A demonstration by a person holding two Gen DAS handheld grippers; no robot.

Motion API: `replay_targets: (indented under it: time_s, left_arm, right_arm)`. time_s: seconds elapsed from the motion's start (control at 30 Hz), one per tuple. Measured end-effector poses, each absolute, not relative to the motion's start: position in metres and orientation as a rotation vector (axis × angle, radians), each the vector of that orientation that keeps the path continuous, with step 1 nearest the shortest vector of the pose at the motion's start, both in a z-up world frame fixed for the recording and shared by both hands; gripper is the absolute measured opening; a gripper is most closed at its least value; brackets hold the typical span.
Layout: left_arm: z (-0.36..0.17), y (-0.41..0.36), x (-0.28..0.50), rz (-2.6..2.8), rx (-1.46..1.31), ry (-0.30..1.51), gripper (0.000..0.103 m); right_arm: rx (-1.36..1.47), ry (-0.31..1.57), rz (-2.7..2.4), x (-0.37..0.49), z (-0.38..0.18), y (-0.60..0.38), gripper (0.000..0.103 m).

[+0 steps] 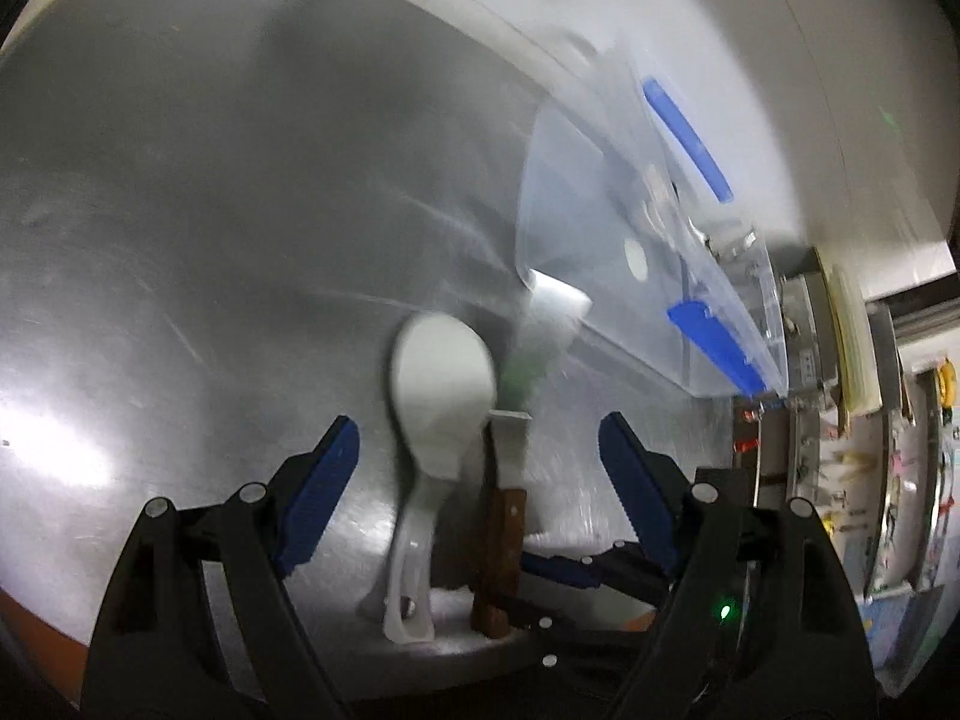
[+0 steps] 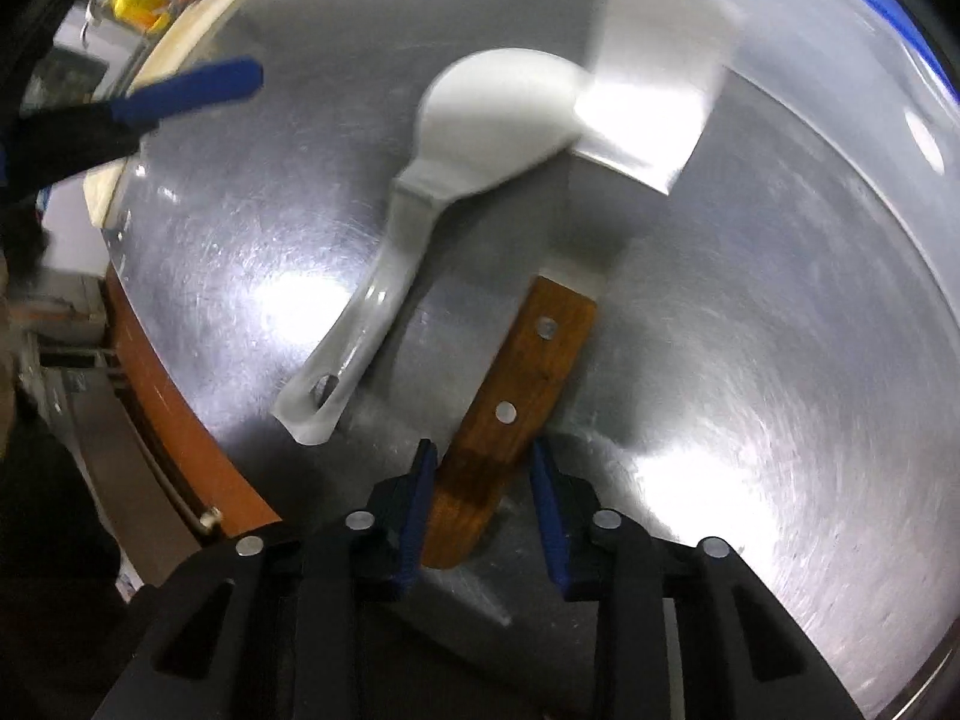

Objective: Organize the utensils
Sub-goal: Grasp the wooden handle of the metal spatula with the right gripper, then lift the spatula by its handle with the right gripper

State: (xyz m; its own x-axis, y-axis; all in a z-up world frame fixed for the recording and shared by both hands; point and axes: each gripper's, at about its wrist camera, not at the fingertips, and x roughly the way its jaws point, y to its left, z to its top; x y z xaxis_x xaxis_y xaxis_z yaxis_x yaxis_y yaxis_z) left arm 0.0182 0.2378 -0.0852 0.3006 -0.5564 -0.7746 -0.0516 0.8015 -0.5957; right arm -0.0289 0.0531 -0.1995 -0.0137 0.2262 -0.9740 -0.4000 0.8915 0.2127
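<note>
- Right now the right gripper (image 2: 480,510) has its jaws set narrow on either side of the wooden handle of the metal spatula (image 2: 516,396), which lies flat on the steel table (image 2: 750,390); a sliver of gap shows at each pad, so I judge the grip not yet made.
- To do this well, close squarely on the handle's lower part, below the two rivets, and keep the pads level so the blade does not swing on the lift.
- Beside it, the white rice paddle (image 2: 480,126) rests on the table, its bowl touching or slightly overlapping the spatula's blade; lift the spatula straight up first, or the paddle may be dragged along.
- Meanwhile the left gripper (image 1: 480,468) hovers with jaws wide, holding nothing, over both utensils; in its view the paddle (image 1: 441,396) and the spatula handle (image 1: 501,558) lie between its fingers.
- A fair plan is for the left to take the paddle's handle once the spatula is clear.
- Further back sits a clear plastic bin (image 1: 600,228) with blue latches, near the blade end of the utensils and the likely place for them.
- Its contents are blurred; a few small metallic shapes show near its far rim, and I cannot tell what they are.
</note>
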Motion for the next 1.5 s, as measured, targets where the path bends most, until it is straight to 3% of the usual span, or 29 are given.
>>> replay_targets:
  time_s: [0.2, 0.27, 0.4, 0.47, 0.5, 0.57, 0.73, 0.83, 0.9, 1.0, 1.23, 1.5]
  left_arm:
    - [-0.108, 0.186, 0.018, -0.490, -0.583, 1.343, 0.078]
    - [-0.114, 0.170, 0.017, -0.533, -0.595, 1.370, 0.078]
    - [-0.120, 0.143, 0.016, -0.577, -0.604, 1.404, 0.078]
    - [-0.119, 0.140, 0.016, -0.573, -0.616, 1.397, 0.078]
    - [-0.115, 0.142, 0.017, -0.559, -0.624, 1.383, 0.078]
    - [-0.109, 0.153, 0.018, -0.518, -0.641, 1.352, 0.078]
    - [-0.093, 0.194, 0.022, -0.387, -0.705, 1.260, 0.078]
    - [-0.089, 0.215, 0.020, -0.340, -0.738, 1.230, 0.078]
    - [-0.092, 0.225, 0.017, -0.318, -0.759, 1.225, 0.078]
    - [-0.102, 0.226, 0.014, -0.322, -0.777, 1.251, 0.078]
    - [-0.132, 0.175, 0.008, -0.482, -0.795, 1.390, 0.078]
    - [-0.149, 0.127, 0.014, -0.526, -0.709, 1.469, 0.078]
  right_arm:
    - [0.073, 1.509, 0.474, -0.027, -0.188, -0.002, 0.021]
    - [0.136, 1.525, 0.469, -0.027, -0.187, -0.022, 0.001]
    - [0.107, 1.499, 0.377, -0.030, -0.185, -0.053, 0.001]
    - [0.121, 1.477, 0.414, -0.037, -0.179, -0.055, 0.007]
    - [0.123, 1.465, 0.438, -0.042, -0.174, -0.053, 0.031]
    - [0.105, 1.433, 0.473, -0.049, -0.166, -0.046, 0.059]
    - [-0.070, 1.412, 0.516, -0.056, -0.166, 0.007, 0.059]
    - [-0.197, 1.432, 0.474, -0.055, -0.182, 0.029, 0.054]
    - [-0.246, 1.414, 0.457, -0.055, -0.187, 0.030, 0.032]
    - [-0.212, 1.431, 0.450, -0.052, -0.189, 0.020, 0.027]
    - [0.130, 1.602, 0.502, -0.034, -0.198, -0.049, 0.026]
    - [0.307, 1.652, 0.531, -0.050, -0.200, -0.109, 0.026]
